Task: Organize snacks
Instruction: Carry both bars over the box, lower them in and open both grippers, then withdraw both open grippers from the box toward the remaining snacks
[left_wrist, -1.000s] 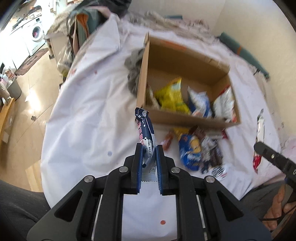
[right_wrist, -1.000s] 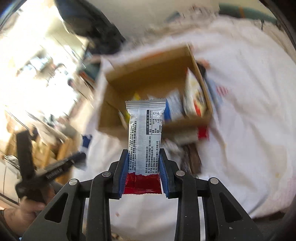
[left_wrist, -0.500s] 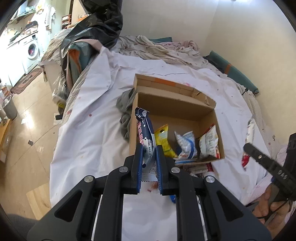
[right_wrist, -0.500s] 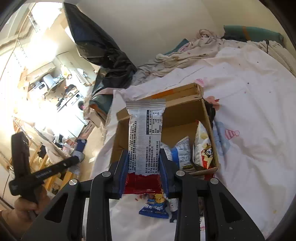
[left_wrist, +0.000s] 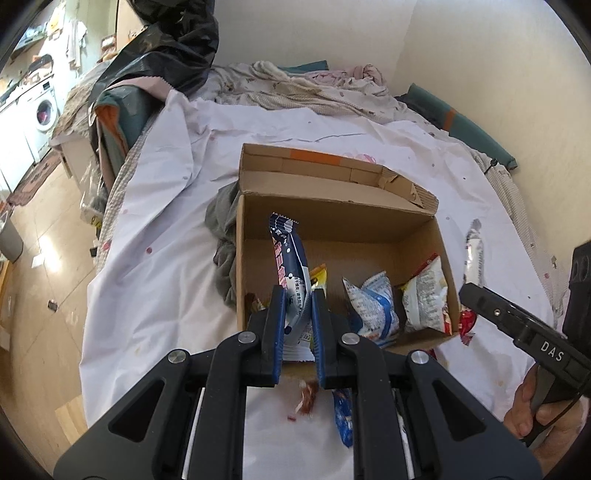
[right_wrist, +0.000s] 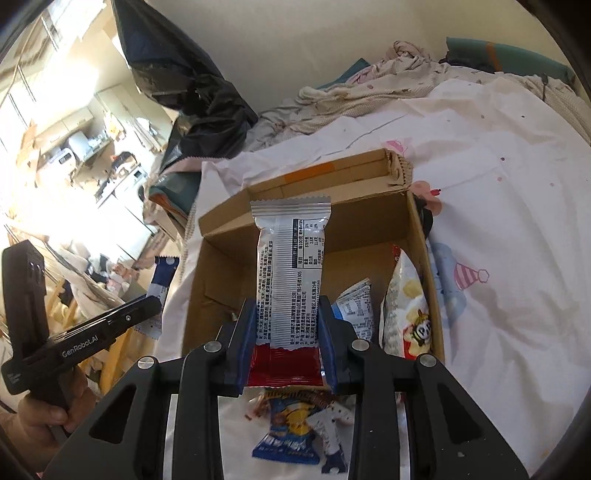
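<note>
I am putting snacks away. My left gripper (left_wrist: 298, 314) squeezes a dark blue snack pack (left_wrist: 290, 269), and my right gripper (right_wrist: 288, 325) squeezes a white and red snack pack (right_wrist: 290, 280). Both packs hang near the front of the cardboard box (left_wrist: 332, 218). Next I think I must reach over the box and let go.

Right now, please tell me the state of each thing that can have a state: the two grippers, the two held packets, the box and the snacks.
left gripper: shut on dark blue packet, held upright
right gripper: shut on silver-and-red packet, held upright
cardboard box: open, partly filled
white-and-blue bag: inside box, standing
loose snacks: on sheet outside box
</note>
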